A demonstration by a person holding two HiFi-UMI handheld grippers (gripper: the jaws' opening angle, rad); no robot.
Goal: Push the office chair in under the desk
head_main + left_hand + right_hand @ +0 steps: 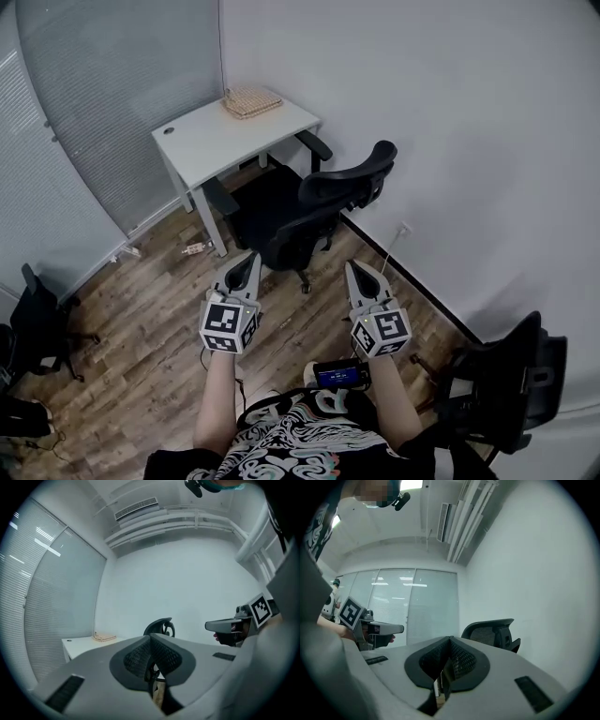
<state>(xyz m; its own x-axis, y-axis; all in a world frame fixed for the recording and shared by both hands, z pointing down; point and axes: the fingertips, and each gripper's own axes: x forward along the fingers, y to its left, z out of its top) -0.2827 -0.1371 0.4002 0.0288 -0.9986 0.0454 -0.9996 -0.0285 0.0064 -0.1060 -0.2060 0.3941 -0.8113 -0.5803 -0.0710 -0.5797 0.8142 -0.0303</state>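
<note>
- Left gripper (246,259) is held level with its jaws shut tight, and nothing is pinched in them. It's aimed at the chair but kept short of it, no contact.
- Desk (217,141) is seen up and to the left, with a white top and a woven tray (251,101) at its far corner.
- Office chair (305,211) is parked at the desk's near right side. It's turned at an angle, the seat partly tucked under the top already and the backrest (349,183) on the side facing the grippers.
- Handling-wise, easy rolling is expected from the wheeled base (302,277) on the wood floor (159,309). Some weight can be assumed, though, plus a swivel that'll spin if it's shoved off-centre.
- Mesh in the back probably gives, so the stiff rim of the backrest is best pushed, one side per gripper.
- Right gripper (361,270) is likewise closed and empty, held beside the left one and clear of the chair.
</note>
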